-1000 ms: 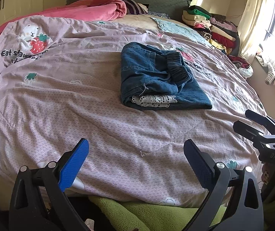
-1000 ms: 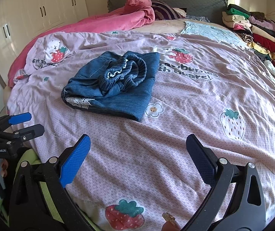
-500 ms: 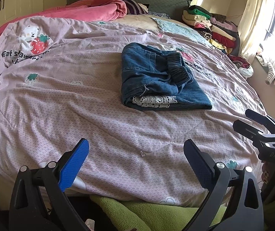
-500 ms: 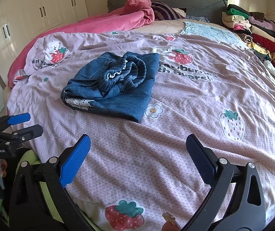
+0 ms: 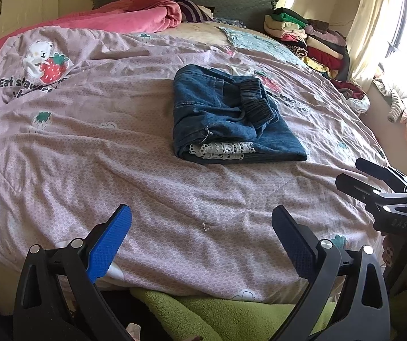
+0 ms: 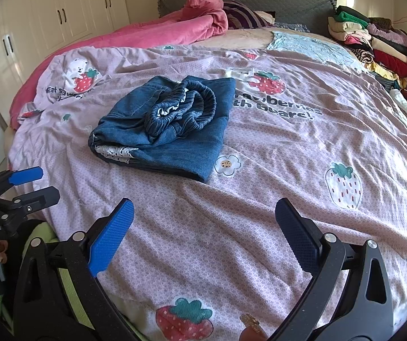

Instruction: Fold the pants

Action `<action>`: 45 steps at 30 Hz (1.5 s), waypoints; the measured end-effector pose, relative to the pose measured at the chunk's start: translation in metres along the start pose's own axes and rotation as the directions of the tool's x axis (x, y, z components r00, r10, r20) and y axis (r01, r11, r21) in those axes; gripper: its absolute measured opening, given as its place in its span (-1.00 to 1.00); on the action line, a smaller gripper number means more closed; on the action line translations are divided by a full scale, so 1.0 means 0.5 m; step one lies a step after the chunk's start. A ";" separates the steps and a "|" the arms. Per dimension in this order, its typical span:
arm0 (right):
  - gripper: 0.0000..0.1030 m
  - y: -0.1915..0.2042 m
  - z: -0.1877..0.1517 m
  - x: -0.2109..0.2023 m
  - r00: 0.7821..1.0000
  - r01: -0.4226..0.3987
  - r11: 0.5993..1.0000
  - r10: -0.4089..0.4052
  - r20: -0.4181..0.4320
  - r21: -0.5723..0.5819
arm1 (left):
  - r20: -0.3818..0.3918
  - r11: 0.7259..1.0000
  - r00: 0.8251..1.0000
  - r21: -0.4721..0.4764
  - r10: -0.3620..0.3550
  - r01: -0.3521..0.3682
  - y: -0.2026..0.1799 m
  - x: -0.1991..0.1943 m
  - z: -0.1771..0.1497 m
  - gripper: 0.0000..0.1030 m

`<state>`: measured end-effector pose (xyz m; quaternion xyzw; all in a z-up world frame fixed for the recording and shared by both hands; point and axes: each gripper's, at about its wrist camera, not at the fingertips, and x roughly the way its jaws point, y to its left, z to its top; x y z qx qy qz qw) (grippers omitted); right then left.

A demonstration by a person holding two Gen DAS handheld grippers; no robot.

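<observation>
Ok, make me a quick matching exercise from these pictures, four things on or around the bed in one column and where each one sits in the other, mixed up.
Things:
1. folded denim pants
2. pink blanket
3. stack of folded clothes
4. left tool

Places:
A. far right of the bed, by the curtain
B. middle of the quilt
C. open, above the quilt's near edge
D. bunched at the headboard

Pairs: 1-B, 2-D, 3-A, 4-C

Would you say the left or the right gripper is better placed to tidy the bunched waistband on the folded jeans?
Right, probably. Right gripper faces the waistband opening; from left gripper the waistband sits on the jeans' far right. Both are open and off the cloth.
</observation>
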<state>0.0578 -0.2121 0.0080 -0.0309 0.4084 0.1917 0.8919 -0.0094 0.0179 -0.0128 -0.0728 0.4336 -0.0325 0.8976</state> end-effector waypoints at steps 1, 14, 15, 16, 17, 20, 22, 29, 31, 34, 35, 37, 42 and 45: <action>0.82 0.000 0.000 0.000 1.000 0.000 1.000 0.000 0.000 0.000 | 0.000 1.000 1.000 0.002 0.000 0.000 0.000 0.000 0.001 0.91; 0.82 -0.004 0.000 0.001 1.000 0.003 1.000 -0.003 -0.003 0.005 | -0.004 0.999 0.999 -0.001 -0.038 0.038 0.003 -0.003 0.003 0.91; 0.82 -0.005 0.000 0.000 1.000 0.003 1.000 -0.003 -0.003 0.005 | -0.004 0.999 0.999 0.001 -0.034 0.034 0.003 -0.003 0.003 0.91; 0.82 -0.004 0.000 0.000 1.000 0.004 1.000 -0.004 -0.003 0.005 | -0.004 0.999 0.999 0.000 -0.035 0.035 0.004 -0.003 0.003 0.91; 0.82 -0.005 0.001 -0.001 1.000 0.005 1.000 -0.005 -0.003 0.004 | -0.004 0.999 0.999 0.000 -0.036 0.036 0.003 -0.003 0.003 0.91; 0.82 -0.006 0.001 -0.002 1.000 0.005 1.000 -0.005 -0.001 0.005 | -0.002 0.999 0.999 -0.001 -0.040 0.040 0.004 -0.003 0.004 0.91; 0.82 -0.007 0.001 0.001 1.000 0.010 1.000 -0.010 0.000 0.008 | -0.001 0.999 0.999 -0.001 -0.041 0.041 0.005 -0.004 0.005 0.91; 0.82 -0.010 -0.002 0.001 1.000 0.024 1.000 -0.024 -0.004 0.014 | -0.012 1.000 0.999 0.005 -0.030 0.030 0.010 -0.002 0.004 0.91; 0.82 -0.013 -0.002 0.001 0.999 0.037 0.999 -0.037 -0.006 0.015 | -0.017 1.000 1.000 0.001 -0.001 0.001 0.017 0.001 0.004 0.91; 0.82 -0.033 -0.002 0.000 0.998 0.066 0.997 -0.066 -0.008 0.033 | -0.014 0.998 0.999 -0.019 0.052 -0.052 0.038 0.001 0.007 0.91; 0.82 -0.049 -0.003 0.000 0.997 0.079 0.996 -0.079 -0.010 0.046 | -0.002 0.999 1.000 -0.043 0.030 -0.030 0.054 -0.002 0.010 0.91; 0.82 -0.075 -0.003 -0.003 0.994 0.105 0.992 -0.105 -0.009 0.063 | 0.009 0.996 1.000 -0.087 -0.005 0.005 0.089 -0.005 0.020 0.91; 0.82 -0.239 -0.005 -0.013 0.975 0.222 0.954 -0.223 -0.017 0.203 | -0.030 0.973 0.991 -0.191 0.129 -0.133 0.226 0.034 0.085 0.91; 0.82 -0.375 -0.007 -0.017 0.936 0.348 0.898 -0.349 -0.044 0.270 | -0.072 0.934 0.968 -0.252 0.242 -0.253 0.340 0.078 0.140 0.91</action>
